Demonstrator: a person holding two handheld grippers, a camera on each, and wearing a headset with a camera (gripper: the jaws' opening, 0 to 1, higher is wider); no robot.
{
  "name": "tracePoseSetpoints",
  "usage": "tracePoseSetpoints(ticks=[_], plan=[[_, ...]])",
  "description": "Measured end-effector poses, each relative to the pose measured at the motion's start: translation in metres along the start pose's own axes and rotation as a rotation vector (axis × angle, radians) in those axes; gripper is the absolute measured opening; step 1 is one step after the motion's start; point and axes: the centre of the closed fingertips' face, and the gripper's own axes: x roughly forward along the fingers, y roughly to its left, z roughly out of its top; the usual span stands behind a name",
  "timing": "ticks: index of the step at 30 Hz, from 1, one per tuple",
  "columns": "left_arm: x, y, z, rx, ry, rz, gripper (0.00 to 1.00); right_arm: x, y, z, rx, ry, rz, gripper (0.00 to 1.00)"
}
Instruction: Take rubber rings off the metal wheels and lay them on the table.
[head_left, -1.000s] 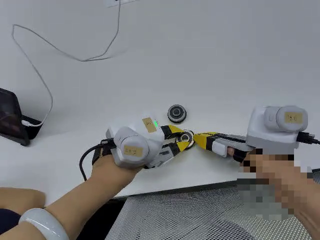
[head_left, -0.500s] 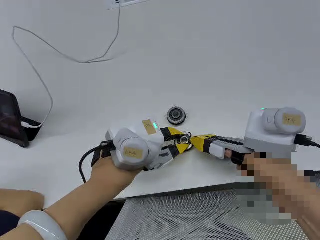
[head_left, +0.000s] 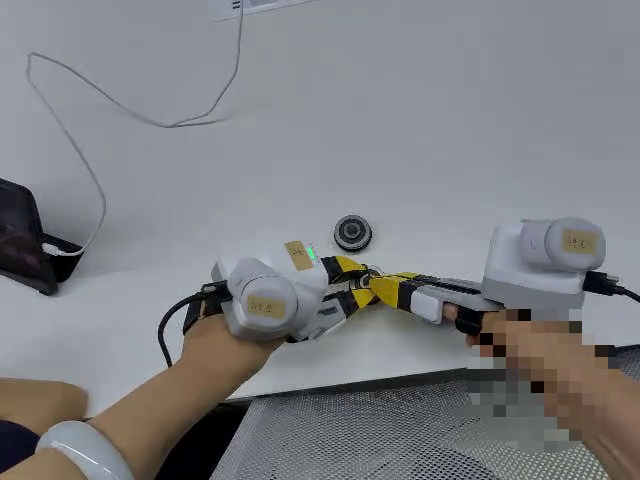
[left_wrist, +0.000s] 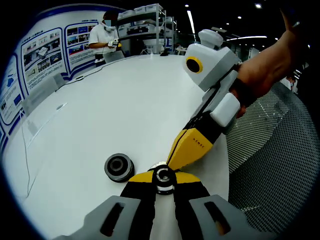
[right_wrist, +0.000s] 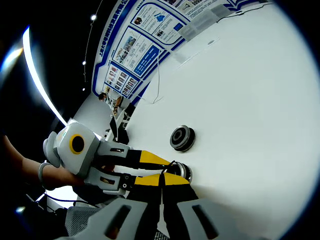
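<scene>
Second wheel (head_left: 352, 232) lies flat on the table (head_left: 450, 150), black ring (left_wrist: 107, 165) on, not yet done. At its 6 o'clock the left gripper (head_left: 360, 279) is clenched on the other wheel (left_wrist: 163, 176), acting as an anchor to pull against. The right gripper (head_left: 377, 286) comes in from 3 o'clock with its jaws pressed together at that wheel's rim. It's probably nipping that wheel's ring, but the contact is too small to confirm. Nose-to-nose makes sense: one holds, the other peels.

Room: the top is open from 10 through 2 o'clock, fine for laying rings down. Cable (head_left: 90, 180) and dark device (head_left: 25, 235) sit well apart at 9–10 o'clock. The tight side is the table's 6 o'clock edge just behind the grippers, with mesh (head_left: 350, 440) below. A ring snapping free that way could drop off.
</scene>
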Motion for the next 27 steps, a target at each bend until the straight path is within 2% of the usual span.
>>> tracePoseSetpoints(ticks=[8, 16, 24, 27], plan=[[0.000, -0.001, 0.000, 0.002, -0.002, -0.008, 0.14, 0.001, -0.003, 0.001, 0.010, -0.012, -0.011, 0.01], [-0.011, -0.002, 0.006, -0.003, -0.040, -0.013, 0.15, 0.002, -0.002, 0.006, 0.025, -0.031, -0.009, 0.01], [-0.024, -0.002, 0.006, -0.020, -0.056, 0.015, 0.18, 0.002, 0.002, 0.006, 0.032, -0.032, -0.007, 0.01], [-0.029, 0.000, 0.002, -0.032, -0.055, 0.031, 0.19, 0.001, 0.005, 0.007, 0.040, -0.037, 0.002, 0.01]])
